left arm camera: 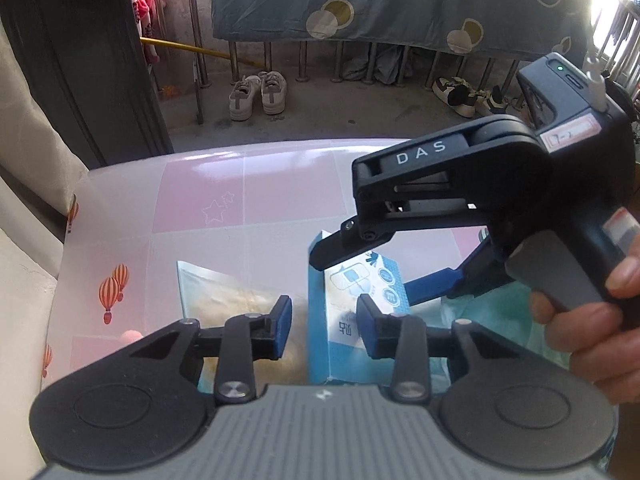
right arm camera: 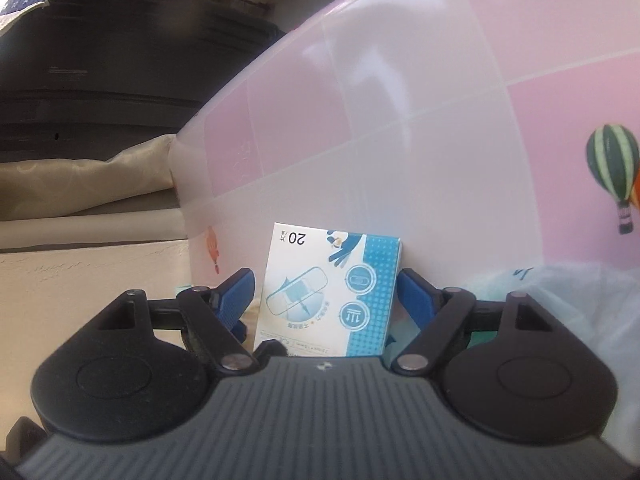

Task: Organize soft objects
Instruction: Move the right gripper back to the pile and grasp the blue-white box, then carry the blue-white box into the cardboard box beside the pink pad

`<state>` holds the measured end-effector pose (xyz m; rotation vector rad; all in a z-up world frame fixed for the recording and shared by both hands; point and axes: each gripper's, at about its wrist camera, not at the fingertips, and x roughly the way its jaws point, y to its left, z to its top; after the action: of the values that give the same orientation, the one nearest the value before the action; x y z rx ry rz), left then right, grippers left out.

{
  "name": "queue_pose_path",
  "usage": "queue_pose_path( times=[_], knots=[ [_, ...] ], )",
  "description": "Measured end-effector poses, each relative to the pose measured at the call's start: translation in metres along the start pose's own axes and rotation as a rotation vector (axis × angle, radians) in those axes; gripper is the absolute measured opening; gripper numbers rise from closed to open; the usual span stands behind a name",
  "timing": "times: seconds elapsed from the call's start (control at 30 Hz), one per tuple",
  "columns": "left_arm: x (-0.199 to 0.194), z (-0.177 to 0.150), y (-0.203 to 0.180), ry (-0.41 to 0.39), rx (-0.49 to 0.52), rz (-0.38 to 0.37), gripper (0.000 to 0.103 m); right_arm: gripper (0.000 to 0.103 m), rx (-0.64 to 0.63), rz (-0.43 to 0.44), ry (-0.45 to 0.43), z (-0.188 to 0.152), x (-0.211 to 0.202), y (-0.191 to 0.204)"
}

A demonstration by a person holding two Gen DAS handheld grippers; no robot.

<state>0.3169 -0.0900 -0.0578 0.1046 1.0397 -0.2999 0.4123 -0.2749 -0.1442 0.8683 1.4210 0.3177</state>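
The right gripper's fingers (right arm camera: pixel 414 290) stand spread around the blue-and-white box (right arm camera: pixel 328 292), pads just beside its edges at three and nine o'clock. The left gripper's fingers (left arm camera: pixel 282 326) are parted, the box's corner between them toward three o'clock on the bench (left arm camera: pixel 200 196).

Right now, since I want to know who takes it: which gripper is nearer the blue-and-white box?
Right. The right gripper straddles the blue-and-white box, one finger on each side. The left gripper sits at its edge, over the clear packet.

glossy tablecloth (left arm camera: pixel 200 200), printed cardboard box (right arm camera: pixel 328 292)
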Motion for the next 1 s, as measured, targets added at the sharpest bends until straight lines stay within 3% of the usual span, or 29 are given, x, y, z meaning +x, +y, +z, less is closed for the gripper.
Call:
queue_pose_path(
  times=[0.27, 0.5, 0.77, 1.0],
  knots=[
    [0.009, 0.004, 0.009, 0.056, -0.064, -0.036, 0.038, 0.071, -0.027, 0.021, -0.008, -0.009, 0.0, 0.006],
    [-0.007, 0.011, 0.014, 0.016, -0.094, -0.034, 0.035, 0.071, -0.043, 0.08, -0.043, -0.018, -0.015, 0.008],
    [-0.063, 0.016, 0.007, -0.077, -0.097, -0.029, 0.033, 0.071, -0.081, 0.167, -0.094, -0.037, -0.062, 0.031],
    [-0.117, 0.025, -0.043, -0.153, -0.046, -0.088, 0.032, 0.071, -0.115, 0.236, -0.18, -0.066, -0.141, 0.031]
  ],
)
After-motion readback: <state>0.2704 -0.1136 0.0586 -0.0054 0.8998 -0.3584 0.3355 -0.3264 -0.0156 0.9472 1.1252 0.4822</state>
